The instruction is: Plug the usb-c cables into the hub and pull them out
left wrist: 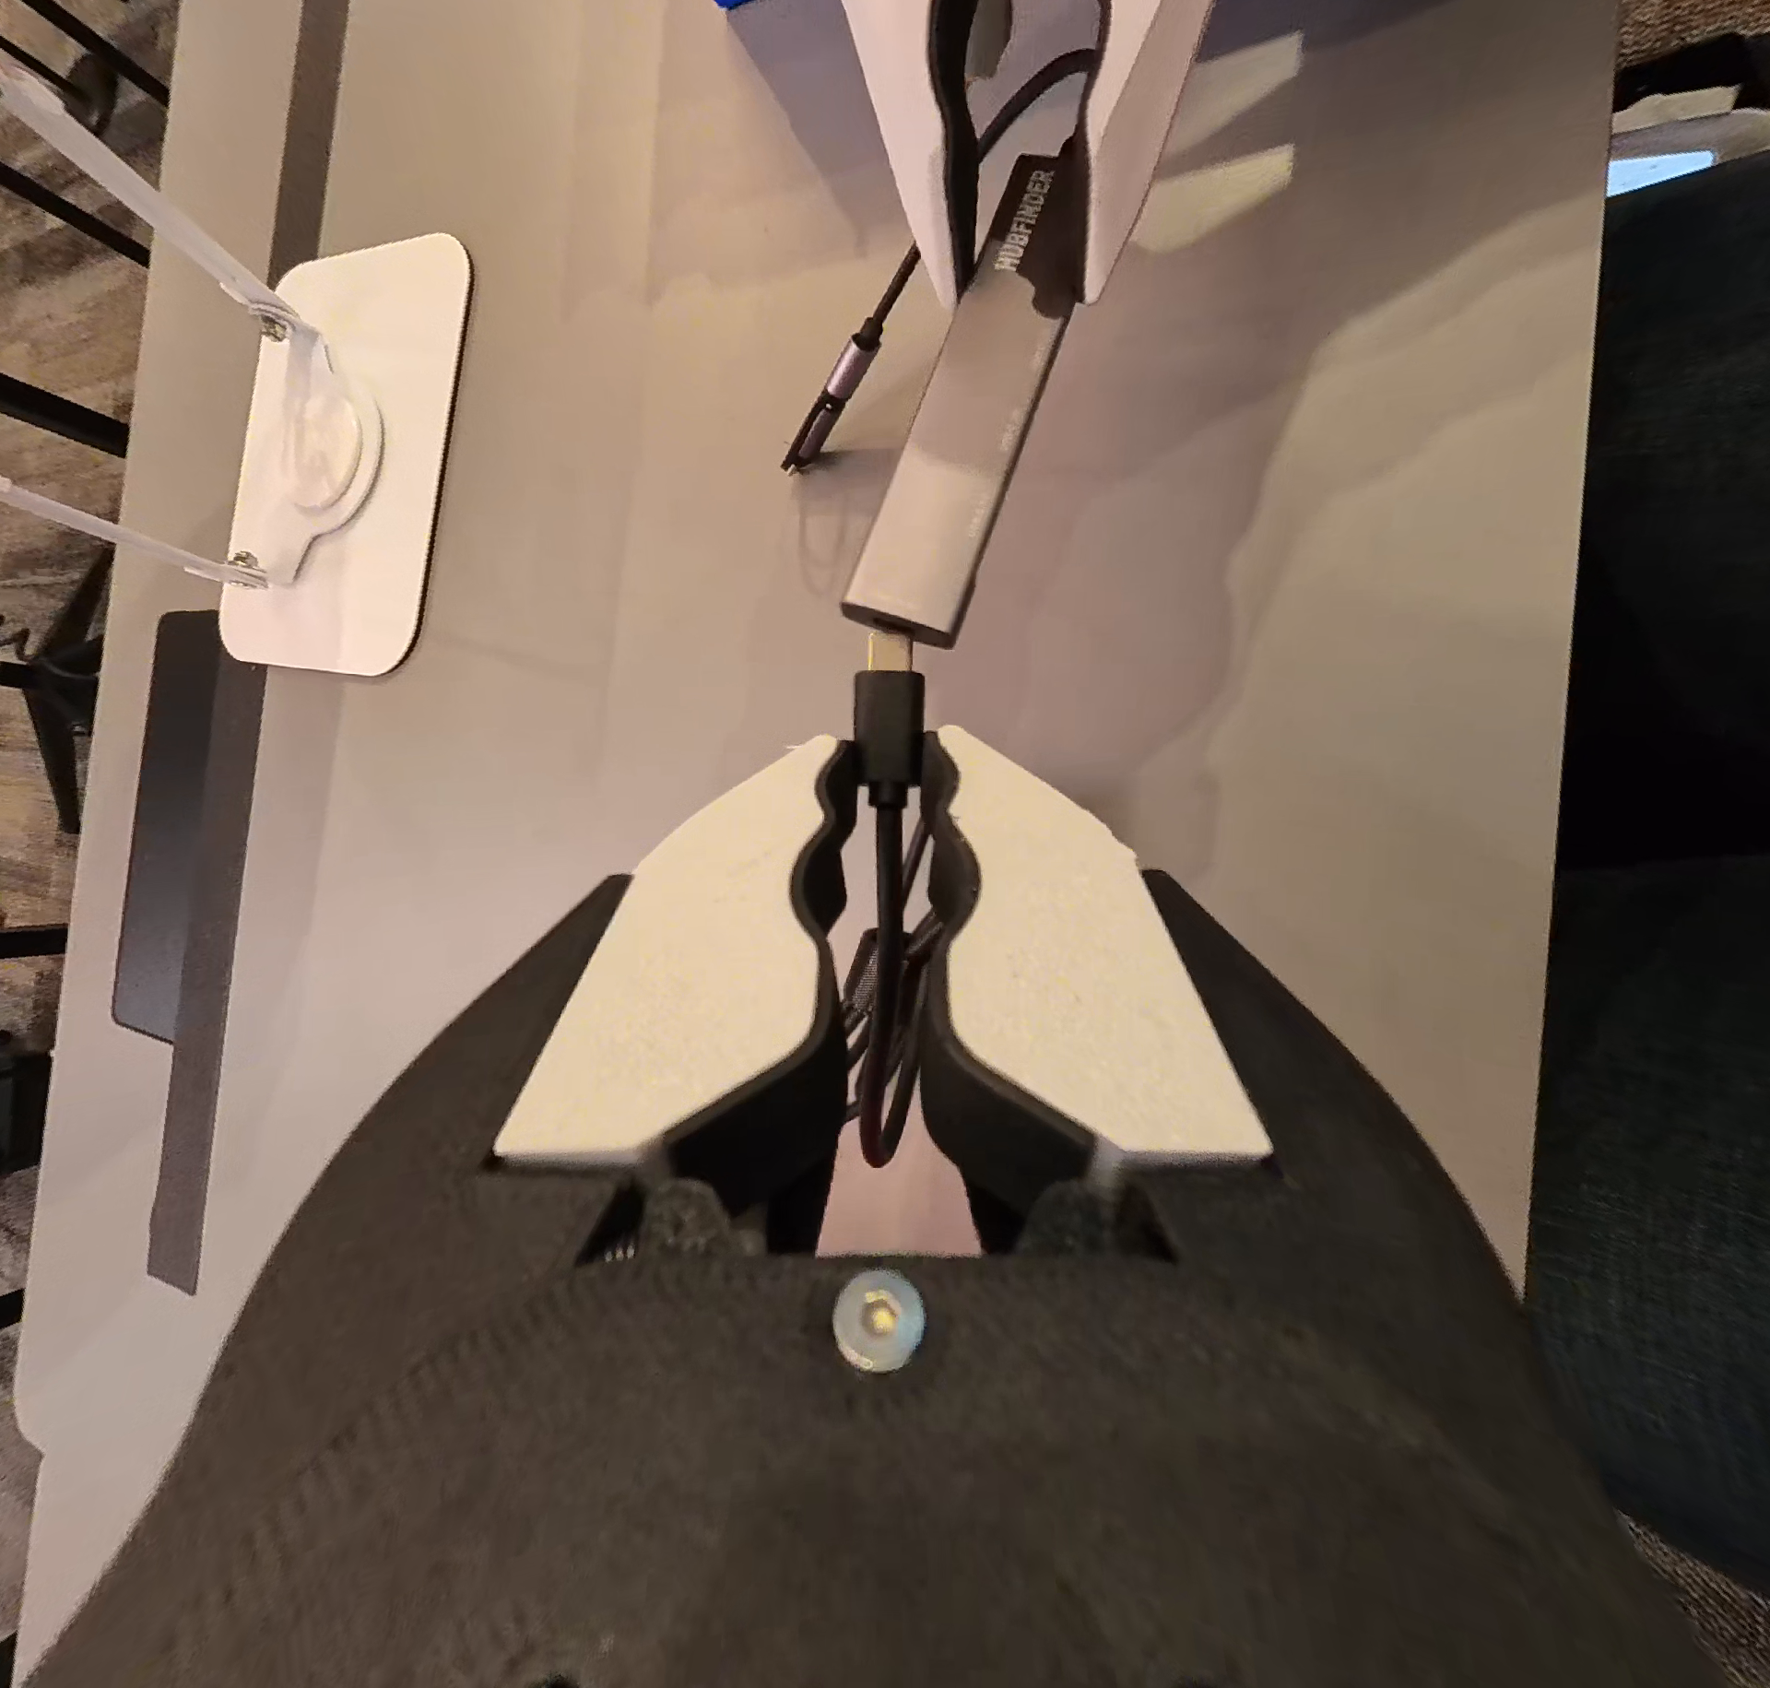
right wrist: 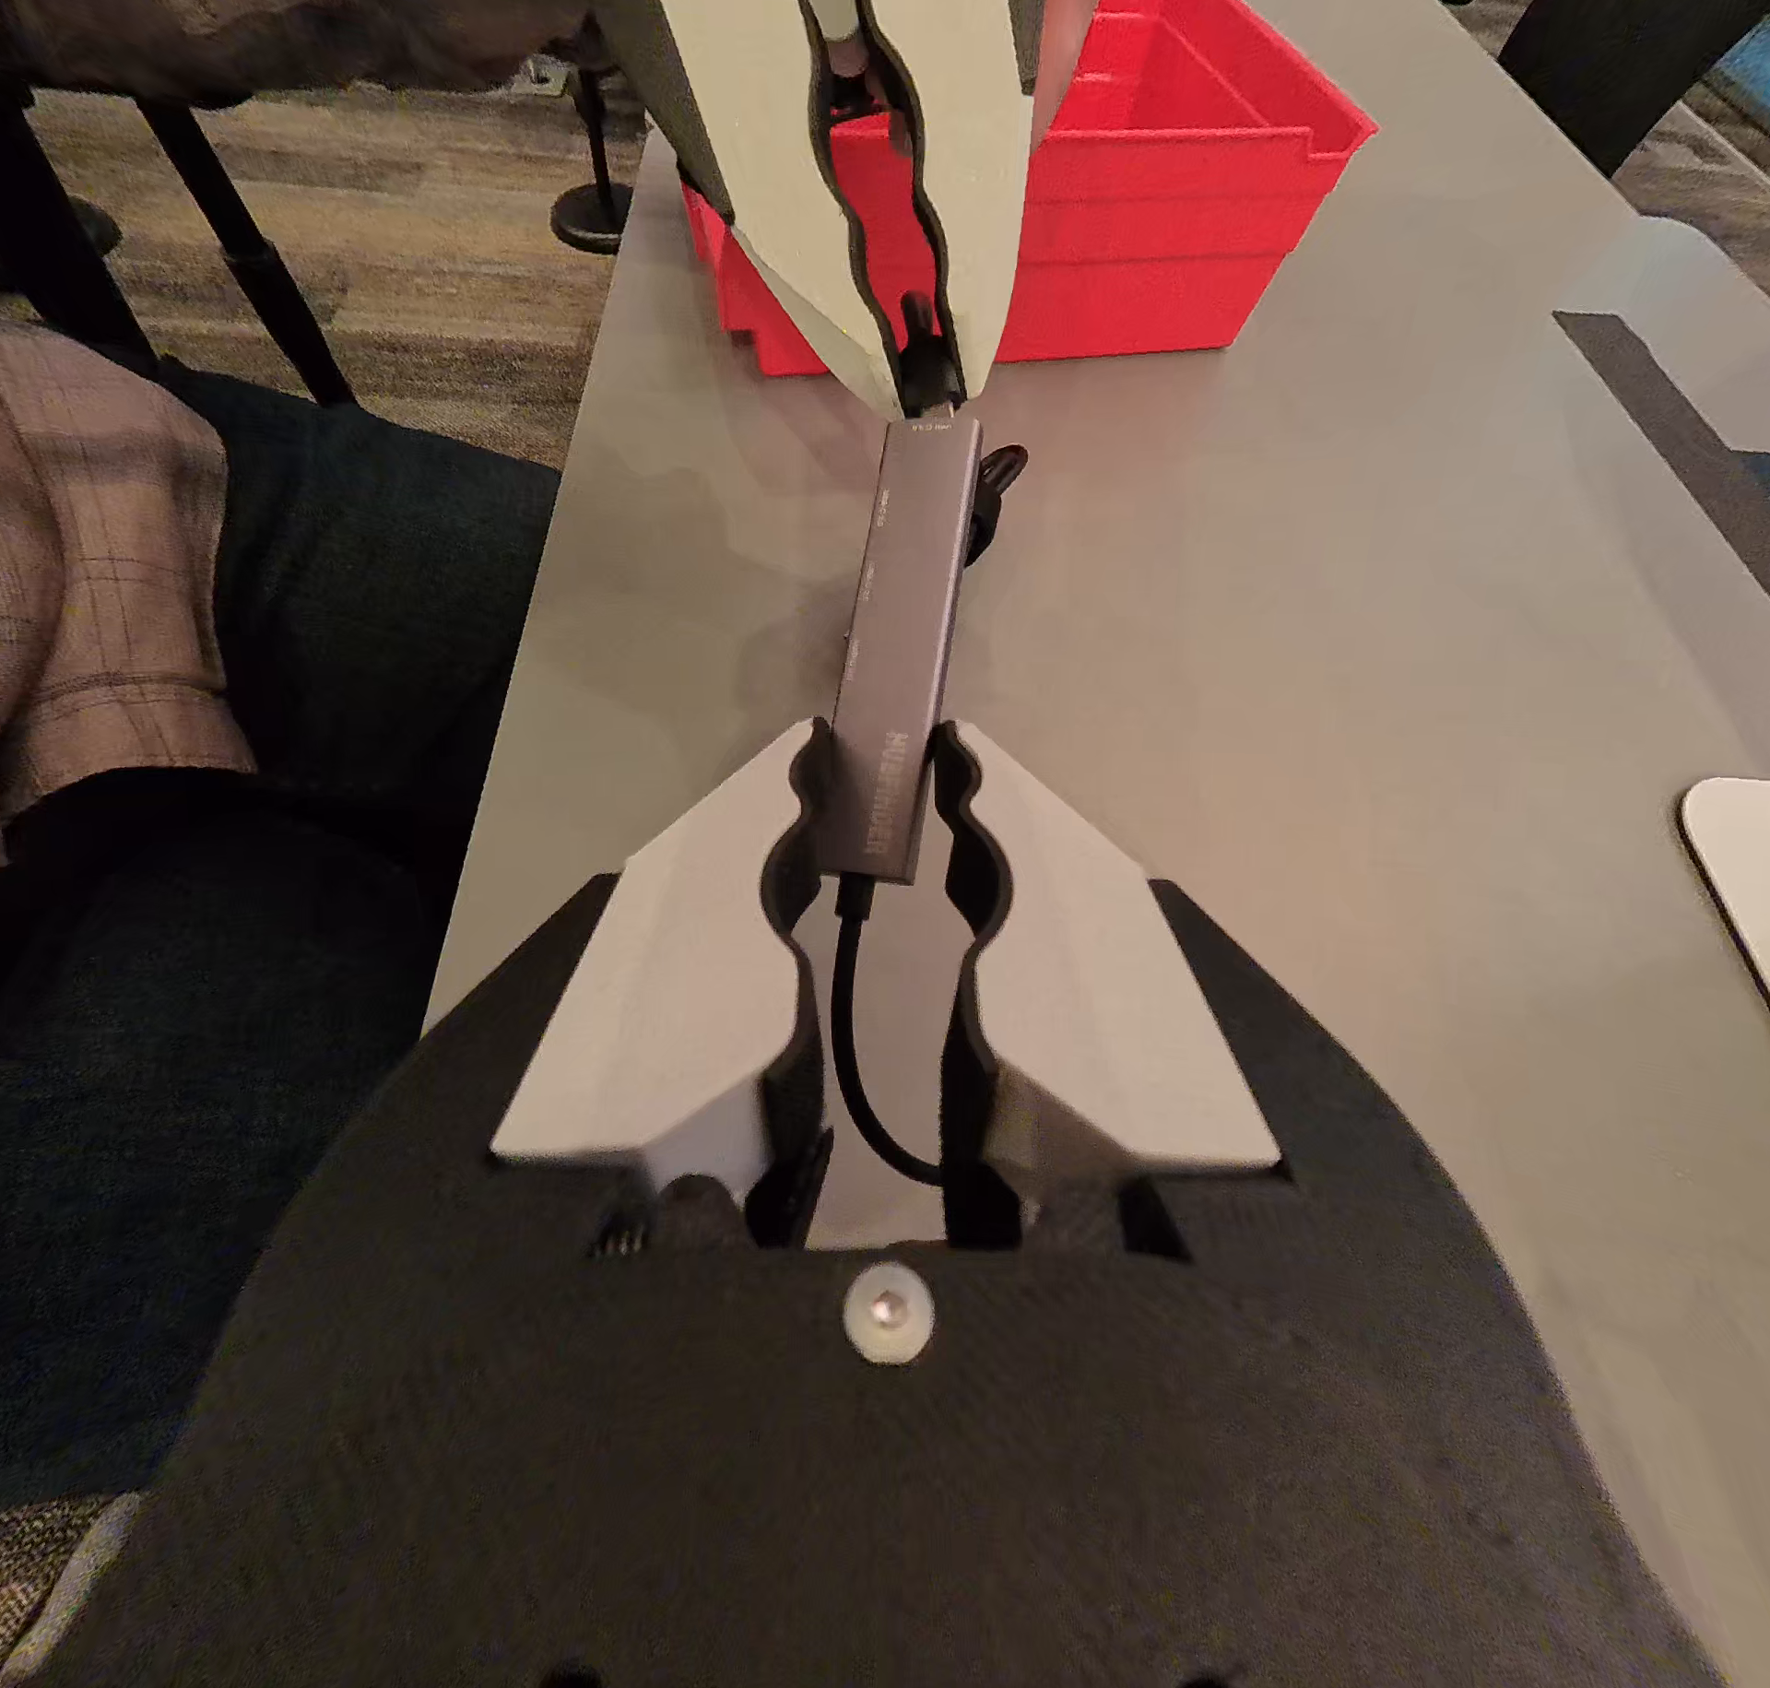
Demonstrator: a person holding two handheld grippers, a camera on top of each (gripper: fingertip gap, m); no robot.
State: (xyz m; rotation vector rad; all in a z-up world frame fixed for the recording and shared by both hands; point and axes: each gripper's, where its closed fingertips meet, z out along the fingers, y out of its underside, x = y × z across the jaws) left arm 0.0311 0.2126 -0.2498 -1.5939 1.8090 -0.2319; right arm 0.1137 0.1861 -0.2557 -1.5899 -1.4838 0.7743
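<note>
**Over the grey surface: hub braced in one gripper, plug presented by the other**

On the grey surface (right wrist: 1245,684), toward its far end in the right wrist view, sits a red bin (right wrist: 1178,205); a white pad (left wrist: 345,454) carrying a clear bracket lies off to the side. Neither is in play.

Right gripper (right wrist: 876,751): fingers clamped on the branded end of the grey hub (right wrist: 910,588), with its black pigtail lead (right wrist: 862,1048) trailing back between them. Holding the rear end leaves the port end free and pointing at the other gripper; judged to act as a fixed brace against insertion force.

Left gripper (left wrist: 886,746): fingers closed on the black body of the usb-c cable plug (left wrist: 891,699), gripped just behind the metal tip so the tip projects clear. Slack cable loops back between the fingers.

Plug tip sits at the end port of the hub, roughly in line with it. Bare metal shows between plug body and hub end, so judged partly seated or just at the mouth; cannot tell which.

A second, grey-sleeved connector (left wrist: 828,397) lies loose on the surface beside the hub.
</note>
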